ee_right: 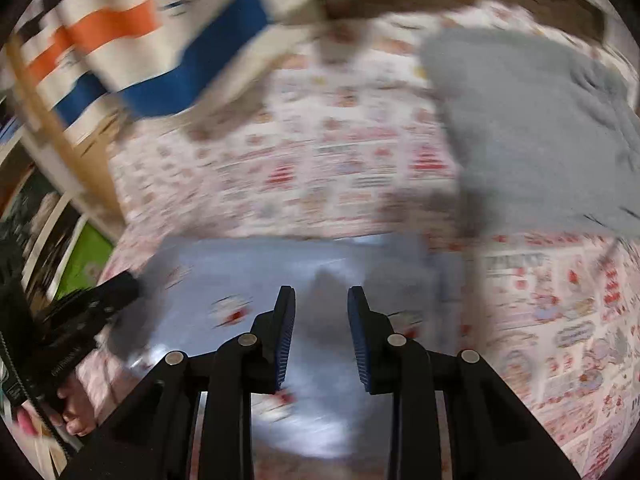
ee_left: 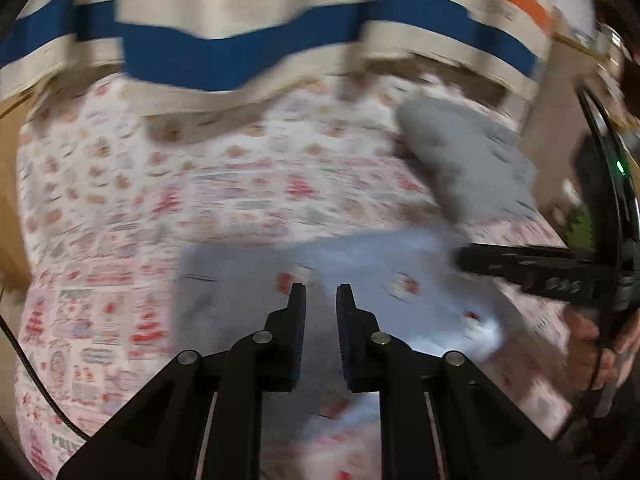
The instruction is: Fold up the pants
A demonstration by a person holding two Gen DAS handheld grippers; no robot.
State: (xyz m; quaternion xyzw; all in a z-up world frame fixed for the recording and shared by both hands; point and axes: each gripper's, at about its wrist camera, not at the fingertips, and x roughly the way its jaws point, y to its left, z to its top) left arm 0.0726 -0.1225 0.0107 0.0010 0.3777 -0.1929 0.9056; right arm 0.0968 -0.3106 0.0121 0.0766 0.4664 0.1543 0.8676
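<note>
Light blue pants (ee_left: 360, 280) seen spread flat below and ahead of both jaw pairs, on patterned bed sheet (ee_left: 240, 184). Left gripper (ee_left: 321, 294): jaws narrowly parted, nothing pinched. Right gripper (ee_right: 321, 296): jaws partly spread, nothing pinched. Grey garment (ee_right: 532, 128) seen farther ahead, to right.

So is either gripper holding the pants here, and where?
Cannot be told. Both grippers hang over the blurred pants, jaws slightly apart, no cloth visibly pinched.
</note>
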